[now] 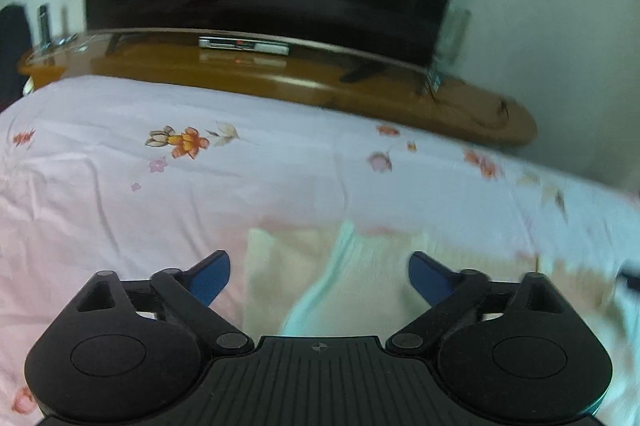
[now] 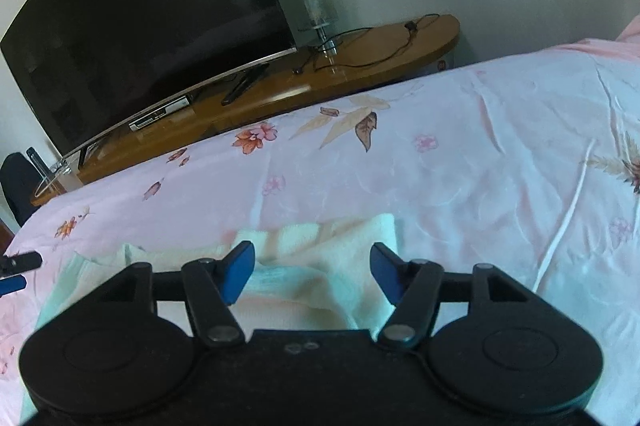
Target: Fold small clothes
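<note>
Left hand-held gripper [image 1: 319,276] hangs with its blue fingers spread wide apart, nothing between them, just above the cream and mint garment [image 1: 340,278] lying on the bed. Right hand-held gripper [image 2: 312,272] is spread apart too, empty, poised over the same garment [image 2: 320,246], which sits rumpled, with a cream fold bunched up between the blue pads. At the far left edge of the right wrist view, the tip of the left hand-held gripper [image 2: 16,268] peeks in beside the mint edge of the cloth. Out past the garment stretches the pink floral bedsheet [image 2: 460,166], creased. Beyond the bed runs a wooden desk [image 2: 360,66] carrying a dark television [image 2: 140,26], a glass lamp [image 2: 316,2] and a trailing black cable [image 2: 380,50].
</note>
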